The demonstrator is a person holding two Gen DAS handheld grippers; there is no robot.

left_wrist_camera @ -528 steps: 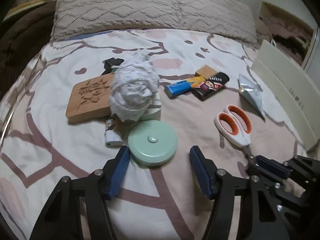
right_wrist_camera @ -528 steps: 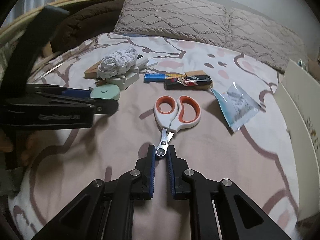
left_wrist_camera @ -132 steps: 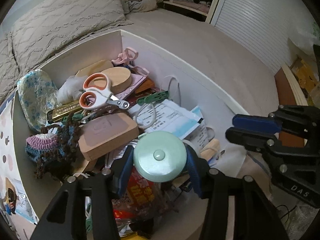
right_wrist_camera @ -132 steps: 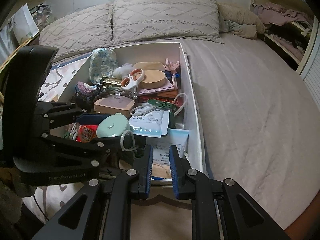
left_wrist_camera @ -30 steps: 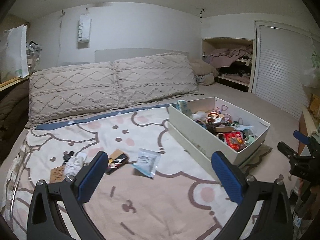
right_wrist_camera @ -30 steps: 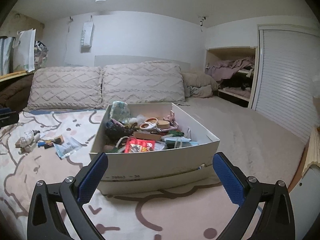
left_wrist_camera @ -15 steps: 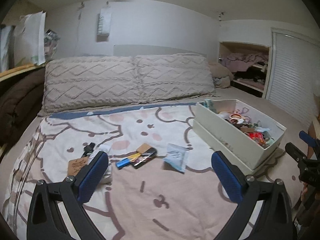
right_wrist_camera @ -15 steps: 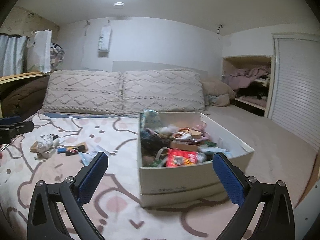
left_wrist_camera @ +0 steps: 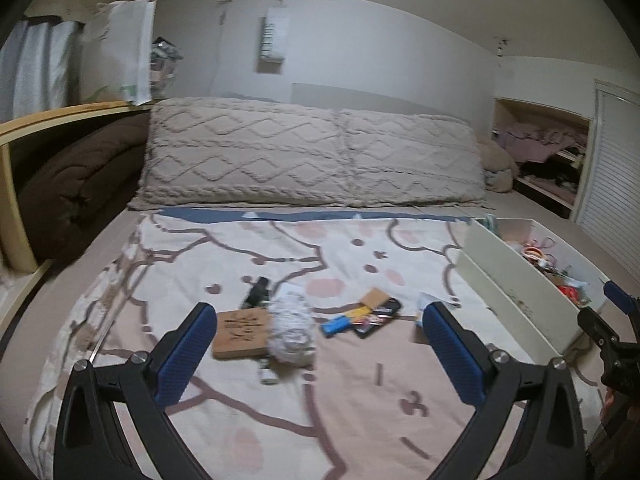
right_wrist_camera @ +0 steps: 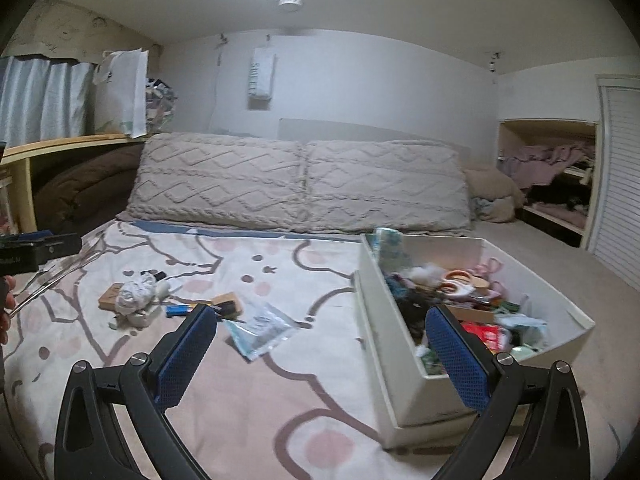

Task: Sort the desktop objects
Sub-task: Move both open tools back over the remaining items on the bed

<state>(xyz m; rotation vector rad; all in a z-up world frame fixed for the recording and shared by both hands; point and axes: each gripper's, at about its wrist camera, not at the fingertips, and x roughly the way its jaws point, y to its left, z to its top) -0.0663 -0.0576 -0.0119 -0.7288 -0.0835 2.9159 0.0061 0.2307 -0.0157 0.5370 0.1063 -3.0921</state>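
On the patterned bedspread lies a small pile: a carved wooden block [left_wrist_camera: 240, 332], a crumpled white cloth [left_wrist_camera: 290, 334], a blue tube [left_wrist_camera: 336, 325], a dark packet [left_wrist_camera: 376, 316] and a small black item [left_wrist_camera: 256, 296]. My left gripper [left_wrist_camera: 320, 356] hangs wide open above and in front of the pile, holding nothing. The white box [right_wrist_camera: 404, 360] full of sorted items sits on the right. My right gripper [right_wrist_camera: 322, 354] is wide open too, between a clear plastic bag [right_wrist_camera: 260, 328] and the box. The same pile shows far left in the right wrist view, with the white cloth [right_wrist_camera: 136, 294] on top.
Two knitted beige pillows [left_wrist_camera: 312, 160] line the head of the bed. A wooden shelf with a brown duvet [left_wrist_camera: 76, 184] stands at the left. An open closet [right_wrist_camera: 552, 184] and a slatted door are at the right. The other gripper's tip [left_wrist_camera: 612, 332] shows at the right edge.
Both views have swung left and drawn closer to the bed. The pile now sits between my left fingers; the box has slid toward the right. Both grippers stay wide open.
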